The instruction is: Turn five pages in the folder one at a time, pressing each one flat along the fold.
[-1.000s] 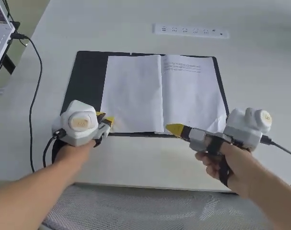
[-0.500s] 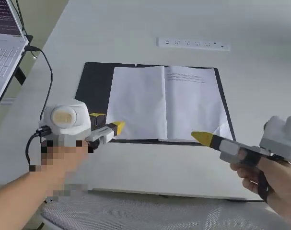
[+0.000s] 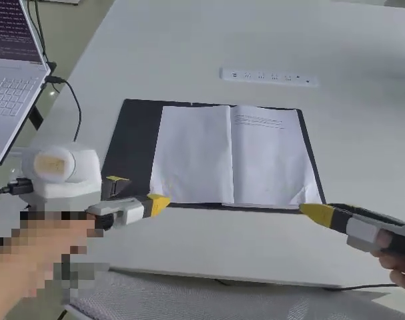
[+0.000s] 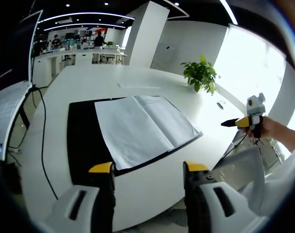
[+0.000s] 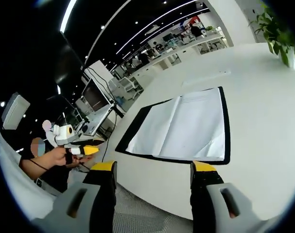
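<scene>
Head view: one folder point(image 3: 132, 147) lies open and flat on the table point(image 3: 209, 250), so its pages point(image 3: 192, 153) are easy to reach. You hold two grippers just off its near edge: left gripper point(image 3: 137, 193) at 8 o'clock, right gripper point(image 3: 317, 213) at 4 o'clock. Both have jaws spread apart and hold nothing, ready, I think, to lift a page.

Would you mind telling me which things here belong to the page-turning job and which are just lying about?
For the job: open black folder, white paper pages, left hand-held gripper, right hand-held gripper.
Lying about: silver laptop, white power strip, black cable, green potted plant.
</scene>
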